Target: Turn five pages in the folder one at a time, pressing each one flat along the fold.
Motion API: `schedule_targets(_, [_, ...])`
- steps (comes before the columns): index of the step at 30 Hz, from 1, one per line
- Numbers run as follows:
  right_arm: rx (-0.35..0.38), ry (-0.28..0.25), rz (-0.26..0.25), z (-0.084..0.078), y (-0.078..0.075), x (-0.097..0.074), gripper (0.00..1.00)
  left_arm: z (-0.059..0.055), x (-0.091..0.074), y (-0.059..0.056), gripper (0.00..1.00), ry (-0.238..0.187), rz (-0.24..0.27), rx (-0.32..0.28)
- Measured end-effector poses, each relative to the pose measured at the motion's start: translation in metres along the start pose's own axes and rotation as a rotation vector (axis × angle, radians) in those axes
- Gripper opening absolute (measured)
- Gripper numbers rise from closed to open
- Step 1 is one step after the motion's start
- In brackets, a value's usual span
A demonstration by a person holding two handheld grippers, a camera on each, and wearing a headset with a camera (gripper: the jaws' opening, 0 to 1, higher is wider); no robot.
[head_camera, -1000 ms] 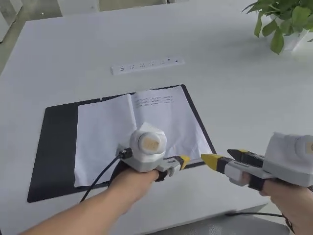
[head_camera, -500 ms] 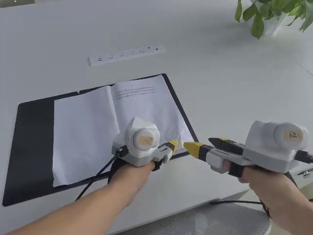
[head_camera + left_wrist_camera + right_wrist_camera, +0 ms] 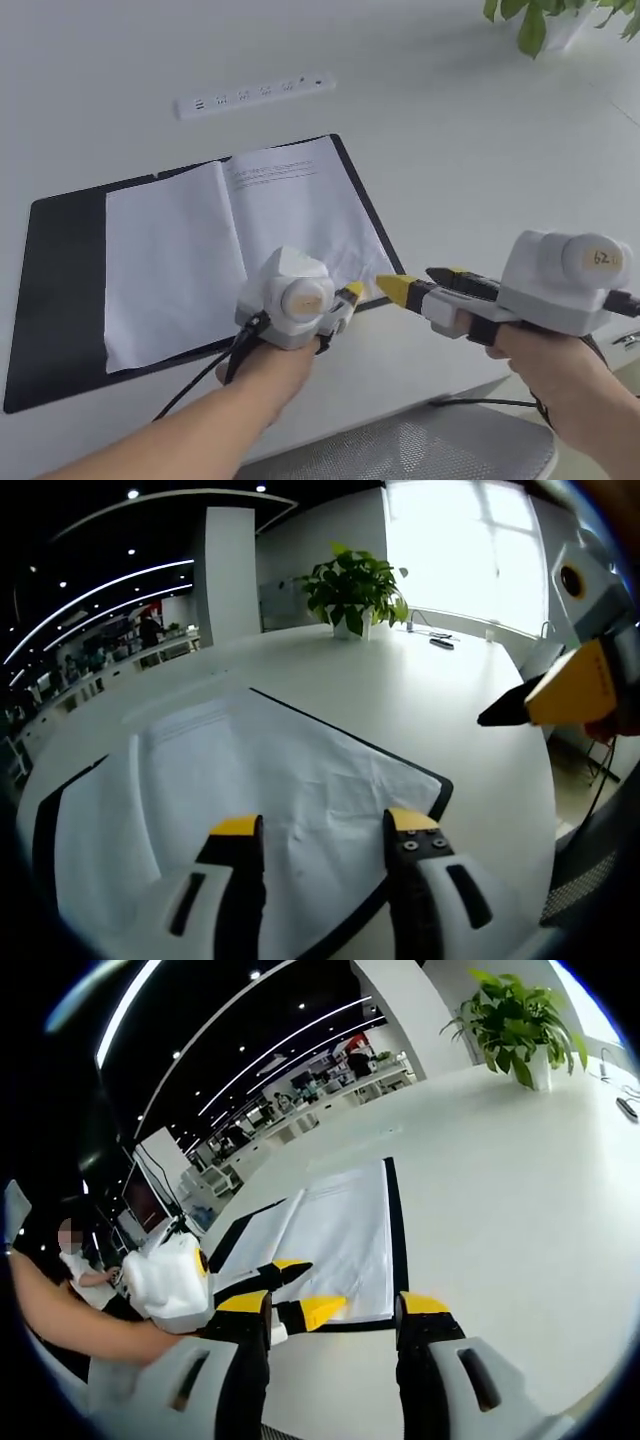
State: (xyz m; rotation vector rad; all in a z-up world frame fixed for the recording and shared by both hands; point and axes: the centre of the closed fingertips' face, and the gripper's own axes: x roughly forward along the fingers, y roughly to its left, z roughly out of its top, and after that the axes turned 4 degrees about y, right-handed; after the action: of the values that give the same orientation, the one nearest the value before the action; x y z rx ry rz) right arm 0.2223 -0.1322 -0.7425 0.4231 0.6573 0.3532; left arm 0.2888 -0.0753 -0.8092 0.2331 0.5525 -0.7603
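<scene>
Your left gripper (image 3: 324,825) and right gripper (image 3: 335,1305) are spread; pinch only the top page (image 3: 300,215) at its corner.

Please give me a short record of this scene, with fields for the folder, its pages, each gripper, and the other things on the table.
folder: black, lying open on the white table
pages: left page and right page lie flat; print at the top of the right one
left gripper: open, empty, at the near right corner of the right page; contact unclear
right gripper: open, empty, right of the folder, pointing at the left gripper
other things: power strip beyond the folder; plant far right
</scene>
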Motion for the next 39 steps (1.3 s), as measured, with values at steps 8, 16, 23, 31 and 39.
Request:
schedule_targets(8, [0.006,0.001,0.001,0.000,-0.002,0.003,0.49,0.000,0.000,-0.002,0.39,-0.014,-0.006,0.015])
schedule_targets(16, [0.011,0.002,-0.002,0.001,-0.005,0.003,0.48,0.000,0.001,0.002,0.32,-0.011,-0.004,0.024])
schedule_targets(23, [0.011,0.012,0.002,-0.002,-0.003,0.006,0.48,0.000,-0.001,0.003,0.29,-0.009,-0.001,0.039])
schedule_targets(31, [0.010,0.021,0.008,-0.004,-0.002,0.008,0.48,-0.002,-0.001,0.018,0.05,0.008,0.032,0.131])
schedule_targets(39, [0.018,0.023,0.016,-0.004,-0.002,0.011,0.47,-0.001,-0.001,0.019,0.01,0.027,0.054,0.155])
